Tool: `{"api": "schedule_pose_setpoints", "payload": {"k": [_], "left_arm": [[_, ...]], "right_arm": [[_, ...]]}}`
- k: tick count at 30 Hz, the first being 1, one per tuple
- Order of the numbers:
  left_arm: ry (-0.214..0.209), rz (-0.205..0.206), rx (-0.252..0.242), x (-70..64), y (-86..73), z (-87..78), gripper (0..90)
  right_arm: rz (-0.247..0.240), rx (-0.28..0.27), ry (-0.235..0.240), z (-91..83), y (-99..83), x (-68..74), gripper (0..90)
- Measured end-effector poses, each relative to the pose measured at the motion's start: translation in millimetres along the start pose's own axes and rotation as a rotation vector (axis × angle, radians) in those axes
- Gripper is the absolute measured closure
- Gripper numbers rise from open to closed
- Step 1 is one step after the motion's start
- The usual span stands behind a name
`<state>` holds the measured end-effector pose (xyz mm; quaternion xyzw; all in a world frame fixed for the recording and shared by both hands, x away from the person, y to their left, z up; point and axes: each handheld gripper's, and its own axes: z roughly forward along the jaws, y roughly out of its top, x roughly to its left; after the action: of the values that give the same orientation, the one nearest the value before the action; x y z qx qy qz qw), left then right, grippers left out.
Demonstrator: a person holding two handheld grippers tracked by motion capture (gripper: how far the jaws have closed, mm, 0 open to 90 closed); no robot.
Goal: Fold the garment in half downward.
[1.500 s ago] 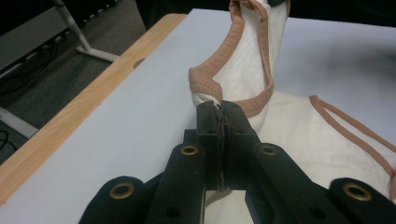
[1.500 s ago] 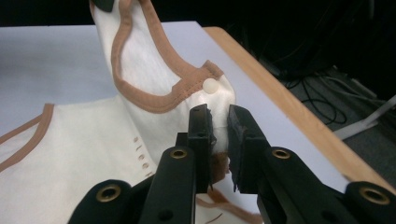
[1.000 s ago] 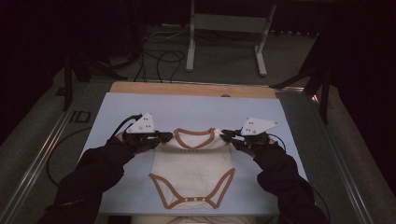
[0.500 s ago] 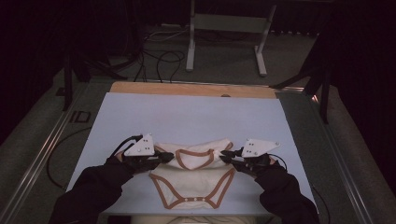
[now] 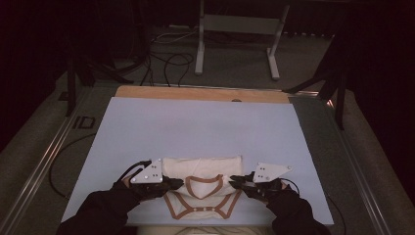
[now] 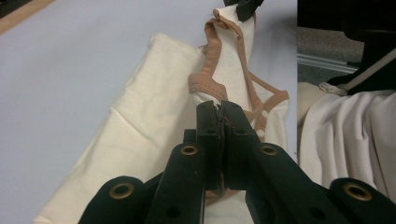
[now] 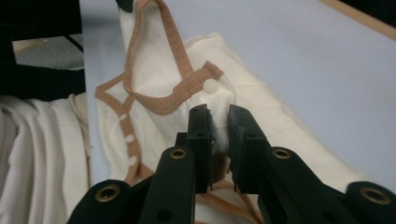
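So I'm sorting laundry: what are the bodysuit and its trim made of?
The bodysuit looks like soft matte cream cotton knit; it creases and folds limply. The trim seems a tan ribbed binding with visible stitching. The snaps look plastic, though I can't be sure.

The cream baby bodysuit (image 5: 201,183) with brown trim lies folded on the near edge of the table, its shoulders apparently turned down over the body.
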<state>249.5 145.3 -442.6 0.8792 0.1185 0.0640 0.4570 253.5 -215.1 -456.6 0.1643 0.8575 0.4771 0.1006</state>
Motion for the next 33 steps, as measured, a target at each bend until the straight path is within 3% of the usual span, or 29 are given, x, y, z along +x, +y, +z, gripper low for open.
{"api": "schedule_pose_setpoints", "payload": {"k": [15, 24, 26, 30, 33], "left_arm": [[-0.057, -0.032, 0.010, -12.3, -21.3, 11.6, 87.9], [-0.086, -0.017, 0.043, -25.9, -31.4, 16.8, 87.2], [-0.090, -0.018, 0.045, -27.1, -32.4, 17.0, 85.6], [-0.116, -0.036, 0.050, -27.0, -39.3, 16.8, 78.9], [-0.122, -0.040, 0.064, -27.4, -43.1, 18.5, 77.3]], "right_arm": [[0.018, 0.032, 0.048, 5.8, -16.6, 11.8, 79.4], [0.032, 0.042, 0.081, 7.8, -25.3, 20.4, 78.1], [0.032, 0.047, 0.085, 7.8, -26.3, 21.1, 77.4], [0.064, 0.045, 0.149, 7.6, -30.1, 21.7, 70.0], [0.064, 0.043, 0.142, 7.6, -30.8, 22.5, 71.4]]}}
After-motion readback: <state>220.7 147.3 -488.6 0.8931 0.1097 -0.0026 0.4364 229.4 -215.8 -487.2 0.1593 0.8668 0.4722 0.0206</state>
